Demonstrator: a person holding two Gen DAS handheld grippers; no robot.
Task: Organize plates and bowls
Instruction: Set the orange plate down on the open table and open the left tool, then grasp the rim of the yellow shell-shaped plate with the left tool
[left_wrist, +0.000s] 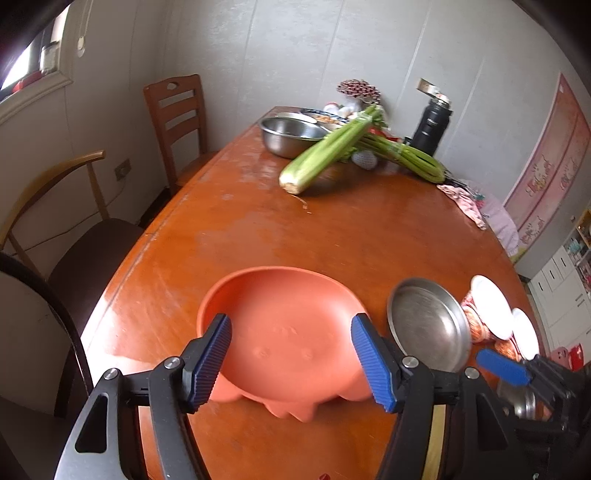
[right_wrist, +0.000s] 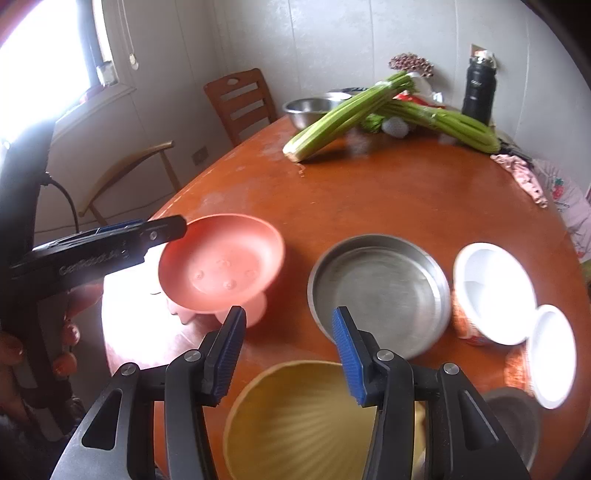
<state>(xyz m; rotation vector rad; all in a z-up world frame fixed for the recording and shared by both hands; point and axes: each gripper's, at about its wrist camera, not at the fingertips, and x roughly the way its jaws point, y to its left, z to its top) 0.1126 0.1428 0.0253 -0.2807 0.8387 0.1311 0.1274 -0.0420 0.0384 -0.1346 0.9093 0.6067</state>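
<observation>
An orange footed bowl (left_wrist: 288, 332) (right_wrist: 221, 262) rests on the wooden table (left_wrist: 258, 221). My left gripper (left_wrist: 291, 332) hovers over it, open, with nothing pinched between its blue pads; in the right wrist view its tip (right_wrist: 162, 229) shows by the bowl's left rim. My right gripper (right_wrist: 289, 319) is open above a yellow ribbed bowl (right_wrist: 295, 417), its pads off the rim. Beside the orange bowl sits a steel pan (left_wrist: 428, 325) (right_wrist: 376, 291). Further right are two white bowls with red patterned sides (right_wrist: 491, 291) (right_wrist: 550, 354).
Celery bunches (left_wrist: 321, 155) (right_wrist: 332, 118), a steel mixing bowl (left_wrist: 288, 134), a black flask (left_wrist: 432, 125) and a pink cloth (left_wrist: 465, 203) crowd the table's far end. Chairs (left_wrist: 177, 110) stand along the left side. A grey bowl (right_wrist: 513, 421) lies at the near right.
</observation>
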